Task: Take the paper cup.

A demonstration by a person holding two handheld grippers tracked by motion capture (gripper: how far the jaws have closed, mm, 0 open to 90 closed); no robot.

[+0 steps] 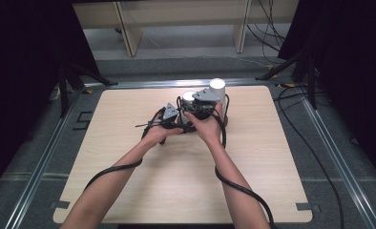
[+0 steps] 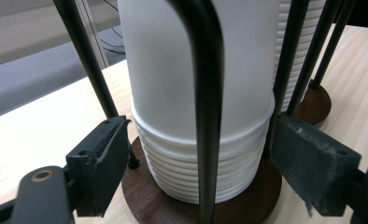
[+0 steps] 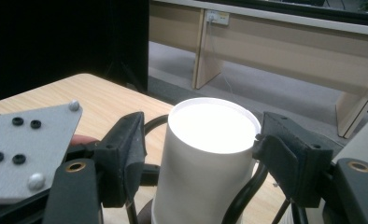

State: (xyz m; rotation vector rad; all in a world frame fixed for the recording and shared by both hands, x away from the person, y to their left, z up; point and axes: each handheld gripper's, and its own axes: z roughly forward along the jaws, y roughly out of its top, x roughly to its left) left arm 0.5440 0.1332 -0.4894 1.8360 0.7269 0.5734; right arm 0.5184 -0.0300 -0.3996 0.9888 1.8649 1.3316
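Note:
A stack of white paper cups (image 2: 191, 93) stands upside down in a black wire holder (image 2: 205, 70) on a round wooden base (image 2: 145, 196). My left gripper (image 2: 201, 163) is low at this holder, its jaws closed against the wire rods on both sides of the stack. From above, the left gripper (image 1: 180, 116) sits just left of the holder. My right gripper (image 3: 205, 149) is shut on the top cup (image 3: 210, 140) of the same stack (image 1: 190, 96), with the jaws at its upper end. In the high view the right gripper (image 1: 194, 102) is beside that cup.
A second cup stack (image 1: 217, 86) in its own wire holder stands just right of and behind the first; its base (image 2: 318, 103) is close by. The wooden table (image 1: 129, 181) has rounded corners and metal rails along its sides. Cables trail from both forearms.

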